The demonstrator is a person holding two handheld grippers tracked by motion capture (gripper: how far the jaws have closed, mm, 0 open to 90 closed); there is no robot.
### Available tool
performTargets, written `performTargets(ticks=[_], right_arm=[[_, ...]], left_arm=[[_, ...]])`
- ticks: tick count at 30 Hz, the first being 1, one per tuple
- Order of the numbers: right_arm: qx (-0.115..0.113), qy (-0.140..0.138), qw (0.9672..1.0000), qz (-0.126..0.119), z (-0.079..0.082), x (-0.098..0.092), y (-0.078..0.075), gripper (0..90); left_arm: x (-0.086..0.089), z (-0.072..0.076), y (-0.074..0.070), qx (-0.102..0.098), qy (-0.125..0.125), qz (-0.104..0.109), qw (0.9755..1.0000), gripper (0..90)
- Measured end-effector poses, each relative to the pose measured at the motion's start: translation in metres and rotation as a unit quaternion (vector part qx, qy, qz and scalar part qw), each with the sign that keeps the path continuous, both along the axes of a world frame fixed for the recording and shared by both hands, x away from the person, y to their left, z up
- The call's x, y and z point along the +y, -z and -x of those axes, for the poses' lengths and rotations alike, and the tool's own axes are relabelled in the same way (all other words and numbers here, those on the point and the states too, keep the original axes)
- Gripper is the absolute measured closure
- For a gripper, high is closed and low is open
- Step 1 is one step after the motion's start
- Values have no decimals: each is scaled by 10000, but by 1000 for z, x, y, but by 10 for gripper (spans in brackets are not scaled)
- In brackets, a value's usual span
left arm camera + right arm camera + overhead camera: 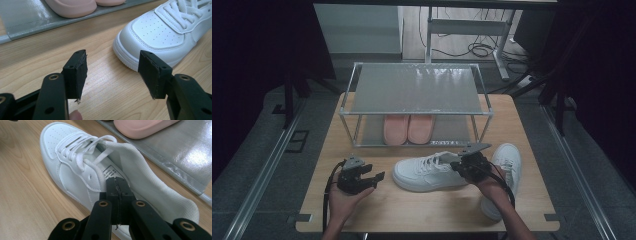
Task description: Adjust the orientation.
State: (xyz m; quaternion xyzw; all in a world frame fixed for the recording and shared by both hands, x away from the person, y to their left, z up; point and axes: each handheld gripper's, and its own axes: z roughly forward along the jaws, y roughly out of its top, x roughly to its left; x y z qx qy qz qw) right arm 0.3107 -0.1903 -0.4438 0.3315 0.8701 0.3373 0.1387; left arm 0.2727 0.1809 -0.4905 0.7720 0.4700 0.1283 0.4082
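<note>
The right gripper [117, 192] is clamped on the collar of the sneaker [429, 172] lying on the table [412, 205] just before the rack [417, 90], while the left gripper [115, 72] hangs open left of its toe.

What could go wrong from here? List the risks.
The right gripper is shut on the sneaker collar alone, so the shoe may slip or swing if lifted. The rack frame stands just behind and could be bumped. The left gripper is open, giving no support.
</note>
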Motion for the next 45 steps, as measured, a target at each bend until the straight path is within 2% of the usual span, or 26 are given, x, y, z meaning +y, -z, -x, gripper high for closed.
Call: performTargets(ticks=[4, 15, 20, 22, 31, 45], right_arm=[[-39, 41, 9999, 141, -1, 3, 2, 900], [-117, 35, 9996, 250, 7, 6, 2, 900], [-43, -195, 9993, 326, 17, 13, 5, 900], [8, -335, 9992, 237, 22, 16, 5, 900], [-36, -567, 9981, 239, 45, 25, 6, 900], [11, -1003, 9946, 265, 63, 48, 14, 898]], left_arm=[[0, 0, 0, 2, 1, -2, 10000, 408], [-1, 0, 0, -2, 15, -13, 10000, 408], [-2, 0, 0, 9, 15, -23, 10000, 408], [-2, 0, 0, 7, 14, -16, 10000, 408], [-3, 0, 1, 8, 20, -15, 10000, 408], [-4, 0, 1, 16, 47, -17, 10000, 407]])
